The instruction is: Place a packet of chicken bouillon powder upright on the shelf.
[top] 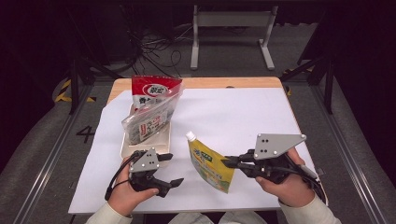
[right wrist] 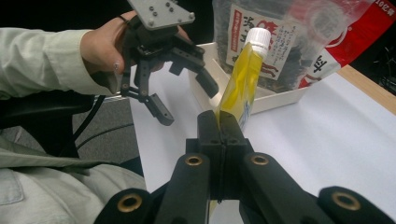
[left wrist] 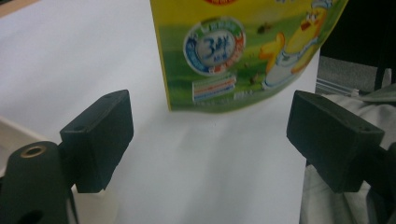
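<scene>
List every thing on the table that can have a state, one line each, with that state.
yellow spout pouch: cap on, held upright, pinched at its edge.
right gripper: shut on the yellow spout pouch.
left gripper: open, holding nothing.
white tray: holds two snack bags.
red snack bag: standing in the tray.

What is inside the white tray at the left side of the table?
Two snack bags stand in the white tray: a clear bag with dark contents in front, a red bag behind. They cover the tray's floor.
</scene>
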